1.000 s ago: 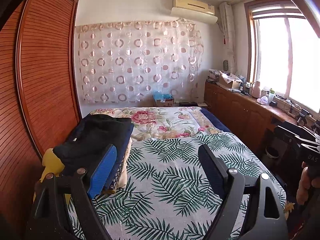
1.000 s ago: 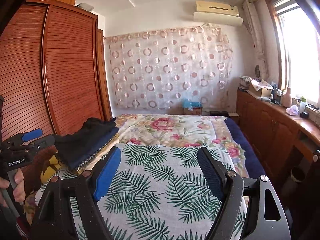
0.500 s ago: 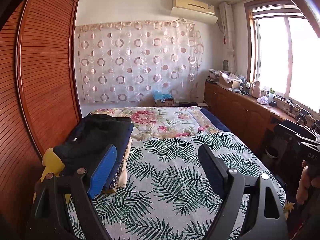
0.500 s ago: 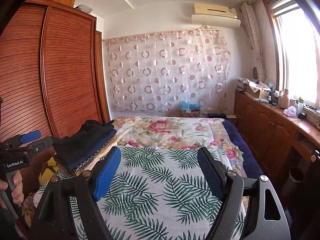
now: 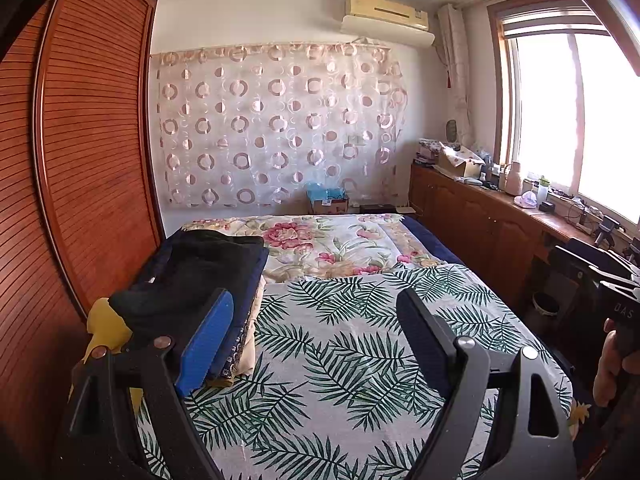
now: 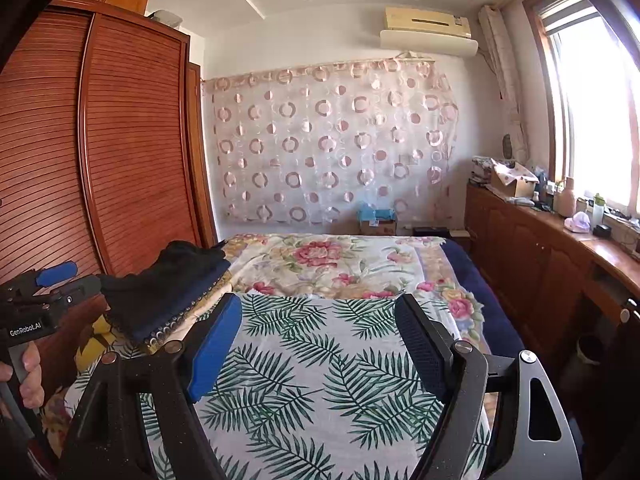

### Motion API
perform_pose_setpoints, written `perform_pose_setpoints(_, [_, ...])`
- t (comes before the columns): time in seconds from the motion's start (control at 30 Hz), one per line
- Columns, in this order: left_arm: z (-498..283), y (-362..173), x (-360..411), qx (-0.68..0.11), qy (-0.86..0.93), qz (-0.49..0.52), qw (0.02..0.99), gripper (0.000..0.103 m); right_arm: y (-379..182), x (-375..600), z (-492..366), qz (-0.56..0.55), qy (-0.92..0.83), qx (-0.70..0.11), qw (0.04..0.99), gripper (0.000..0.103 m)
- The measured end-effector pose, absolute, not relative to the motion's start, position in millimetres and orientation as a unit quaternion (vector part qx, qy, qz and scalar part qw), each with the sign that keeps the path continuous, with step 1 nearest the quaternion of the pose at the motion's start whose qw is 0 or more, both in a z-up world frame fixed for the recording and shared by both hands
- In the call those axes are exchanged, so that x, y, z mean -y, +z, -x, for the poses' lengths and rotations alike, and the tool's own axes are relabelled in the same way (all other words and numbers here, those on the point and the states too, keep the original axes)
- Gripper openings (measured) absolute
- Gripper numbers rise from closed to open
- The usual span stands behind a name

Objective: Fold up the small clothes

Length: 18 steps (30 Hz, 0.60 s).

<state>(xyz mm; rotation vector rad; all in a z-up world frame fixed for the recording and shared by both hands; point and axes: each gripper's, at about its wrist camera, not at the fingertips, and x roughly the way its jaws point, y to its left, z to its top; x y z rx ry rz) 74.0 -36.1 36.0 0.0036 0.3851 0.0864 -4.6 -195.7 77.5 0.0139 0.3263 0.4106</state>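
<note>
At the far left we see the wooden wardrobe (image 5: 92, 152) with its slatted doors running along the bed's side. Just beside it, on the left edge of the bed, sits a stack of folded clothes (image 5: 200, 276), dark pieces on top, a patterned one and a pale one beneath, with something yellow (image 5: 106, 330) poking out at the near end. Our left gripper (image 5: 316, 312) hangs above the bed with its fingers spread wide and nothing between them; the blue-padded finger sits in front of the stack in this view, though we cannot tell whether it touches it. In the middle lies the palm-leaf sheet (image 5: 352, 344), spread flat over the near half of the bed, and past it the flowered quilt (image 5: 320, 244). The circle-print curtain (image 5: 276, 124) hangs on the back wall. Our right gripper (image 6: 320, 320) is likewise wide apart and empty above the leaf sheet, with the stack of clothes (image 6: 168, 284) off to its left. On the right runs a wooden cabinet (image 5: 480, 224) under the window (image 5: 576, 112).
</note>
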Motion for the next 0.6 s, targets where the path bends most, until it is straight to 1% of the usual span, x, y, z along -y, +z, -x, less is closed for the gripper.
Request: perform_pose_setpoints(0.6, [-73.9, 35.3, 36.7, -0.190, 0.043, -0.003, 0.981, 0.084, 76.6, 201.7, 1.1, -0.005, 0.204, -0.157, 0.966, 0.080])
